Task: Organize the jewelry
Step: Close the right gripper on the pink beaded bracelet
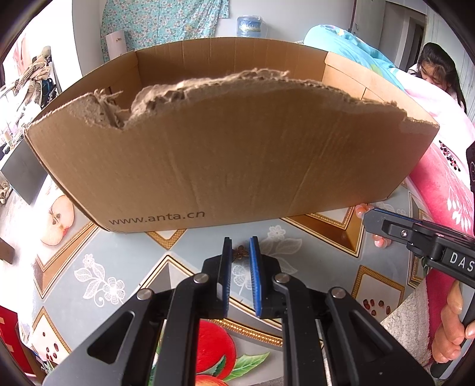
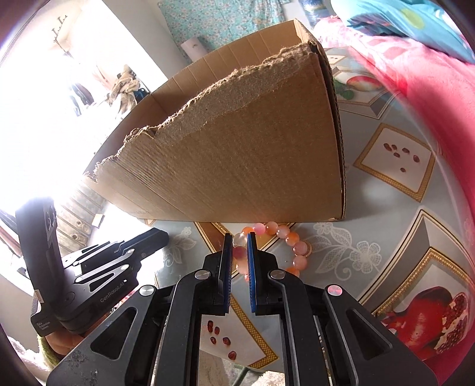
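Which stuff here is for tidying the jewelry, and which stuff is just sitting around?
For the job:
- bead bracelet, some beads between the right gripper jaws
- cardboard box, likely where it goes
- small brown knot ornament at the left gripper tips

Just lying about:
- fruit-print tablecloth
- pink blanket
- water jug

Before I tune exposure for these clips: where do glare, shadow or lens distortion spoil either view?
Right wrist view: window glare washes out the left side, just past the cardboard box; the bead bracelet stays sharp. Left wrist view: even light, no blown areas; fisheye bows the box's torn rim and darkens the corners.
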`<state>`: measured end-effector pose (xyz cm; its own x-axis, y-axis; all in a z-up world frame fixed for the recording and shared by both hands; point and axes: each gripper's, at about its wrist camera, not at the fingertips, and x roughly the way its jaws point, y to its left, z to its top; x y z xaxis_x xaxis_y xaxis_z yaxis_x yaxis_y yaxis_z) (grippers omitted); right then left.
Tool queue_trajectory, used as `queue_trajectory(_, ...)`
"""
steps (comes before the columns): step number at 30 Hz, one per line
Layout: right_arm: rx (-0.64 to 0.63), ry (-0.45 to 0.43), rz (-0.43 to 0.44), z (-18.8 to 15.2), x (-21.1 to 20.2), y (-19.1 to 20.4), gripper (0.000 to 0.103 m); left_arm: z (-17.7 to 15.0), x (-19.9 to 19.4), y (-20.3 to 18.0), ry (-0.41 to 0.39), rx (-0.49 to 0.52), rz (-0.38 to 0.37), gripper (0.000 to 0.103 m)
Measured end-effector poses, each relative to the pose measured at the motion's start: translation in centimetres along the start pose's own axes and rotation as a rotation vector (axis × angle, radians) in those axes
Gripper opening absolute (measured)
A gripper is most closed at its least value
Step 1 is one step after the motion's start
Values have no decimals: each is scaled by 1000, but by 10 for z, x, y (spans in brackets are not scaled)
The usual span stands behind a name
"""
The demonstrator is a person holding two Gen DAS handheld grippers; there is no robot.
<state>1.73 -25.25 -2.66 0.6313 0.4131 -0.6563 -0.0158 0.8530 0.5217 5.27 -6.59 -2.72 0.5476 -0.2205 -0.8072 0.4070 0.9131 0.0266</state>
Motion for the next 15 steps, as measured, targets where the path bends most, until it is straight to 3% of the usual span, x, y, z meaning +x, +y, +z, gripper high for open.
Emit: queue_trajectory(15, 11, 25, 4, -10, 9, 4, 8, -3, -1, 7, -6, -10, -14, 11)
